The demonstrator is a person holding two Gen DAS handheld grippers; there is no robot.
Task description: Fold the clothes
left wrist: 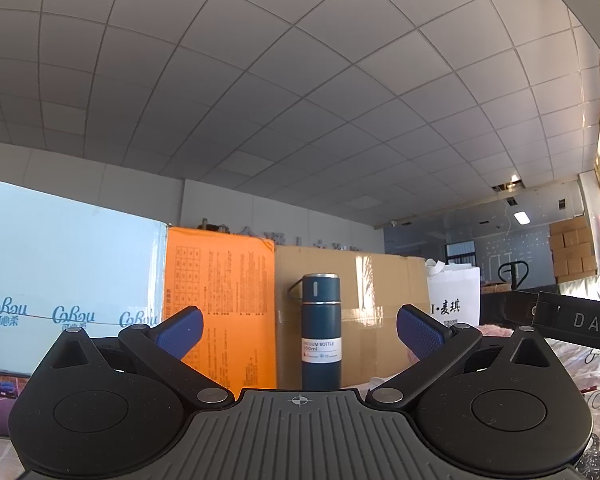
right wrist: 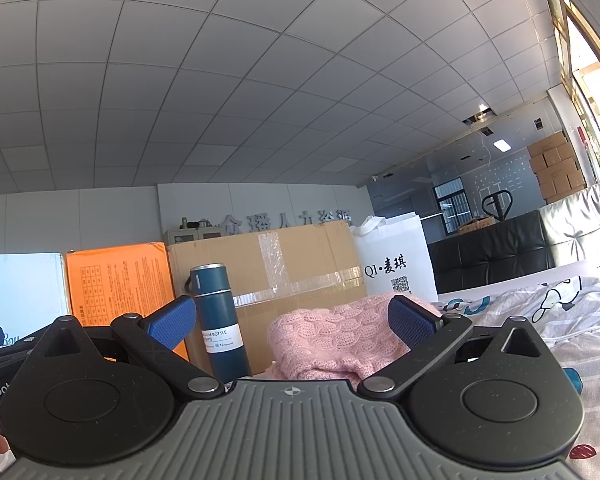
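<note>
Pink knit sweater [right wrist: 332, 336] is lying bunched on the bed just right of the vacuum bottle [right wrist: 220, 320]. Both hand-held grippers, left [left wrist: 299, 332] and right [right wrist: 291, 322], are hanging spread, empty. Looking soft, stretchy: pinch a hem edge.

Your pink knitted garment [right wrist: 332, 336] is partly hidden behind the right gripper's body, its lower folds out of sight. The dark blue steel vacuum bottle [left wrist: 321, 330] has its base hidden, its small label print unreadable.
</note>
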